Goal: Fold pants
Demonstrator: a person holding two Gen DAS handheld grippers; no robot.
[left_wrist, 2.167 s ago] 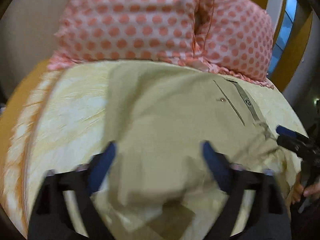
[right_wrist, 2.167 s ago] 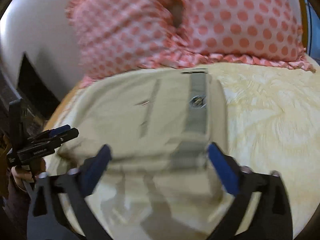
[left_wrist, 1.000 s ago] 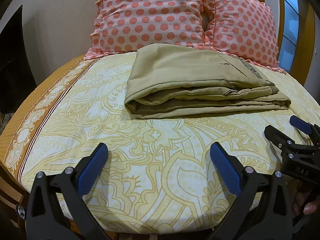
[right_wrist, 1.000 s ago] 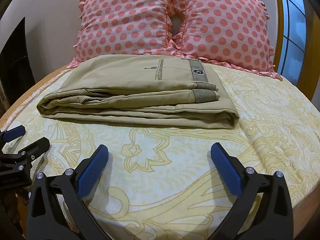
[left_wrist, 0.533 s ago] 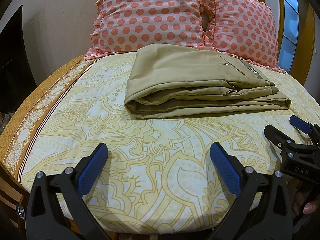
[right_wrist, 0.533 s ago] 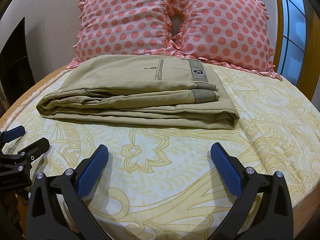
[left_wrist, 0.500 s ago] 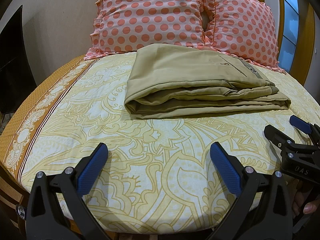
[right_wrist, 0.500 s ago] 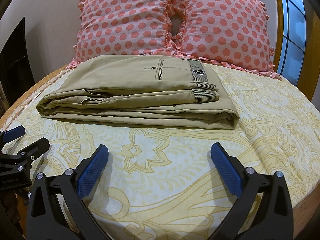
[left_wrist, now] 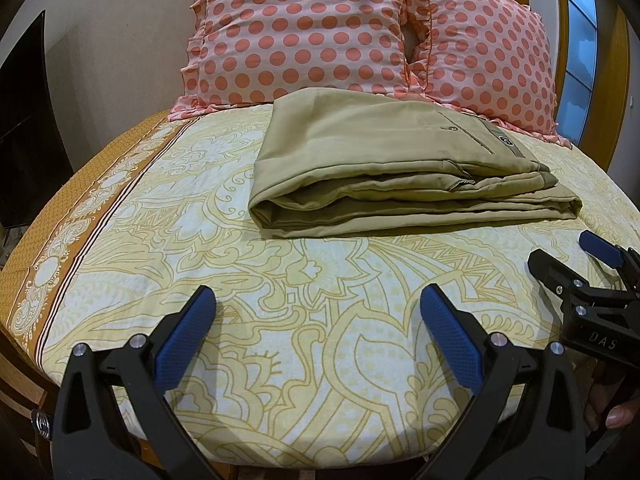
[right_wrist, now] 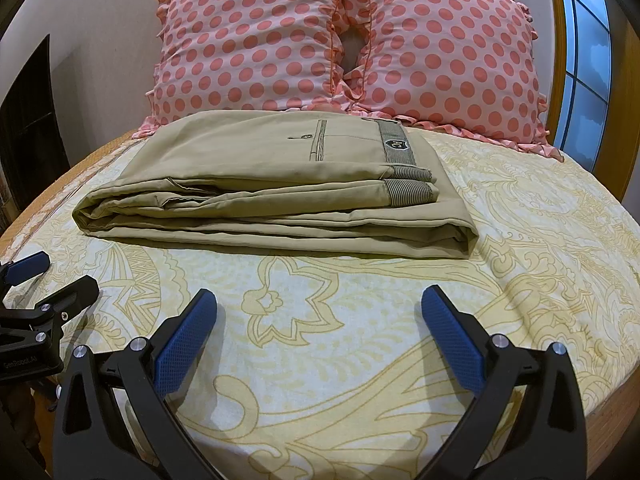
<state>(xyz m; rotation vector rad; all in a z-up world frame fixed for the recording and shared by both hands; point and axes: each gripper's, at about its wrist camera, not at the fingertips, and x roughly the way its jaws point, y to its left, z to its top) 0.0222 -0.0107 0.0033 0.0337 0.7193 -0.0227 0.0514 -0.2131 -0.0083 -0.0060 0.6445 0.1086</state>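
The khaki pants (left_wrist: 384,168) lie folded in a neat flat stack on the yellow patterned bedsheet (left_wrist: 280,320), just in front of the pillows; they also show in the right wrist view (right_wrist: 280,192), waistband to the right. My left gripper (left_wrist: 316,320) is open and empty, held low near the bed's front edge, well short of the pants. My right gripper (right_wrist: 318,320) is open and empty too, beside it. Each gripper shows at the edge of the other's view: the right gripper (left_wrist: 576,264), the left gripper (right_wrist: 48,276).
Two pink pillows with coral dots (left_wrist: 304,28) (right_wrist: 436,48) lean against the wall behind the pants. A dark panel (left_wrist: 24,120) stands left of the bed. A wooden window frame (right_wrist: 560,40) is at the right. The sheet's orange border (left_wrist: 72,216) runs along the left edge.
Since 2.2 s ago both grippers have pulled back from over the pants to the bed's front edge. Over the last second nothing has moved.
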